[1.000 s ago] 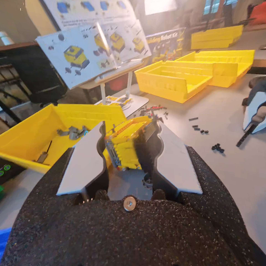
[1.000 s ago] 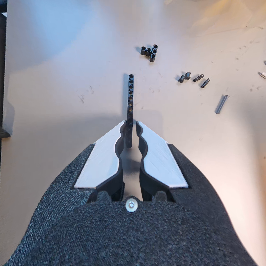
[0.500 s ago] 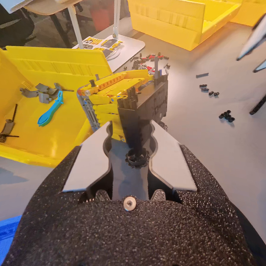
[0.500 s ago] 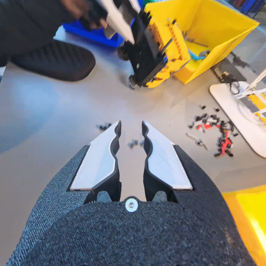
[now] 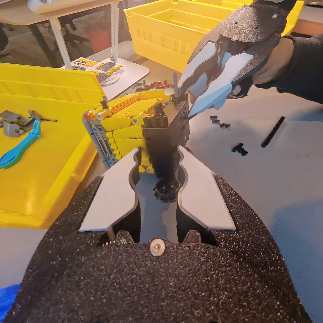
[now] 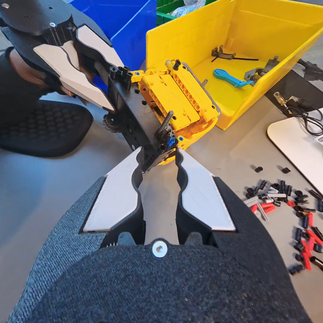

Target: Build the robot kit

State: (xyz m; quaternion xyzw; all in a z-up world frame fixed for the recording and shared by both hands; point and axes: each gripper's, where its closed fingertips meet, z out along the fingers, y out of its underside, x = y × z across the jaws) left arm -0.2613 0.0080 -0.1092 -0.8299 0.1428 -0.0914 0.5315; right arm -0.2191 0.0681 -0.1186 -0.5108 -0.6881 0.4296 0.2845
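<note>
my left gripper (image 5: 159, 153) comes in low and nearly level, its fingers part way closed around the black end of the yellow and black brick model (image 5: 139, 129); the black block fills the gap between the tips, so i read it as gripped. the model stands tilted on the grey table (image 5: 262, 183), a small black toothed wheel (image 5: 167, 191) under it between my fingers

my right gripper (image 6: 158, 153) reaches in from the opposite side, angled down, a person's hand (image 5: 274, 57) in a dark sleeve behind it in the left wrist view. its fingers are set apart with the far black corner of the model between the tips; the left tip looks to be against the black edge, but i cannot tell whether the right tip touches or whether it truly grips

the model sits just beside an open yellow bin (image 6: 262, 43) that holds a teal plastic tool (image 6: 229, 78) and some grey parts (image 5: 14, 124). behind that bin are a blue bin (image 6: 125, 26) and a green one. on the table to the right gripper's side lies a scatter of small black, red and grey pins (image 6: 288, 209); a long black beam (image 5: 272, 132) lies well apart near a few black connectors (image 5: 239, 149). a white stand base (image 5: 122, 71) with a printed sheet on it and more yellow bins (image 5: 166, 31) sit farther back; a dark mesh chair seat (image 6: 38, 125) shows beyond the table edge
</note>
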